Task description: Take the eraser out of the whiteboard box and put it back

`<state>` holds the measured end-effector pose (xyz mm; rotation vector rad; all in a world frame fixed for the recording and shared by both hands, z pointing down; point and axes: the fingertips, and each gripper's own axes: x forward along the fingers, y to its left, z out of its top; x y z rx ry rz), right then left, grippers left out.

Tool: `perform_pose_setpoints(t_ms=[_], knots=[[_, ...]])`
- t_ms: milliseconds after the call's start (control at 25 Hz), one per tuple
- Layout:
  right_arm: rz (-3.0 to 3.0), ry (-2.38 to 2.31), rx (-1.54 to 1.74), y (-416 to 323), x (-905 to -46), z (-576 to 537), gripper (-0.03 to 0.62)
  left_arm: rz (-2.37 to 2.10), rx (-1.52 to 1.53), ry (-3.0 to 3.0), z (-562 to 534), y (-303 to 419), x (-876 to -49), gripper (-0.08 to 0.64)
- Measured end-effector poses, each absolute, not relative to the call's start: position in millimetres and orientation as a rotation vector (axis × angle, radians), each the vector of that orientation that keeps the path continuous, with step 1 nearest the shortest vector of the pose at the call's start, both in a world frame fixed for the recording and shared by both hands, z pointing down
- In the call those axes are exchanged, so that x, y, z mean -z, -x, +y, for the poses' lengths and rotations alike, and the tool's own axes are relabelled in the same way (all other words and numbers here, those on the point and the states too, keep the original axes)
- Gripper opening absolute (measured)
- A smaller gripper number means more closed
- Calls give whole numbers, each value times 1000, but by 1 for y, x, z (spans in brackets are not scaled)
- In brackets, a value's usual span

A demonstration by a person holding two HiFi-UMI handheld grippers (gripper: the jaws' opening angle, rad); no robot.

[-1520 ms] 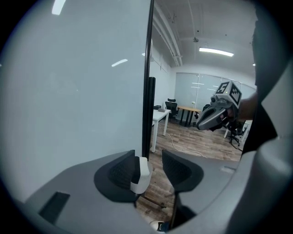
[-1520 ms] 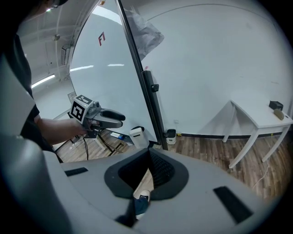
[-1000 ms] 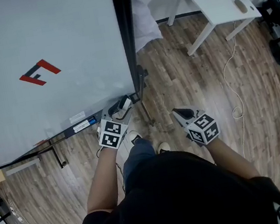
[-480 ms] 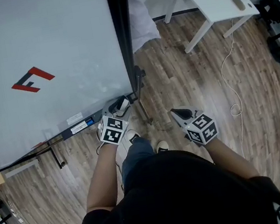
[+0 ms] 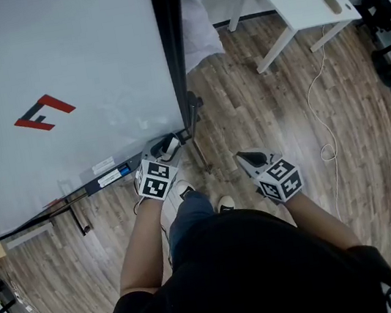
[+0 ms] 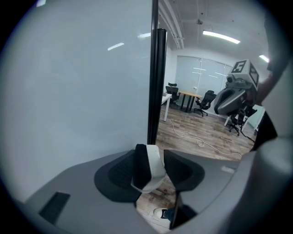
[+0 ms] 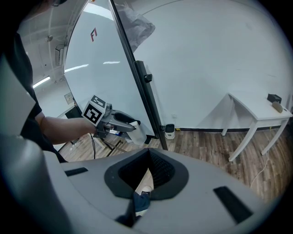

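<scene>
My left gripper [image 5: 167,149] is shut on the eraser [image 5: 172,146], a white block with a black felt side. It is held at the lower right corner of the whiteboard [image 5: 53,57], by the board's tray [image 5: 110,178]. In the left gripper view the eraser [image 6: 149,167] stands upright between the dark pads, just in front of the board's black edge post [image 6: 157,87]. The right gripper view shows the left gripper [image 7: 130,124] with the eraser [image 7: 137,133] from the side. My right gripper [image 5: 249,158] hangs over the wood floor to the right, shut with nothing in it.
The black post [image 5: 175,44] marks the whiteboard's right edge. A white desk [image 5: 288,2] stands at the far right, with a cable [image 5: 320,116] trailing over the wood floor. Office chairs [image 5: 384,16] line the right side. The person's shoes [image 5: 222,203] are below the grippers.
The left gripper with the eraser has edged slightly toward the board's lower edge. The right gripper has hardly moved.
</scene>
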<state>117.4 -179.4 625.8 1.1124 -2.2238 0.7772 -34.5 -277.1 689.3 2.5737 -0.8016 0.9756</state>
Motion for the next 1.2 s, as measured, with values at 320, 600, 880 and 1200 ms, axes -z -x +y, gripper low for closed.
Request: perform_pose_setpoints(t_ms=[320,600,880,1200], knots=[[-2221,-1120,-776,-117,-624,-177,-6,-802,-953,-2577,-280,34,-688,179],[-2225,-1117,-765,-114,-621,-173,-5,-786,-975,-2591,-276,35,-685,163],[-2235,-1120,-744,-111,-615,-168,-6,-810,-952,-2606,-272,38,-674,156],[-2259,-1119,-717,-106,-605,-160,-5,-848,-928,-2632,-266,42,-654,149]])
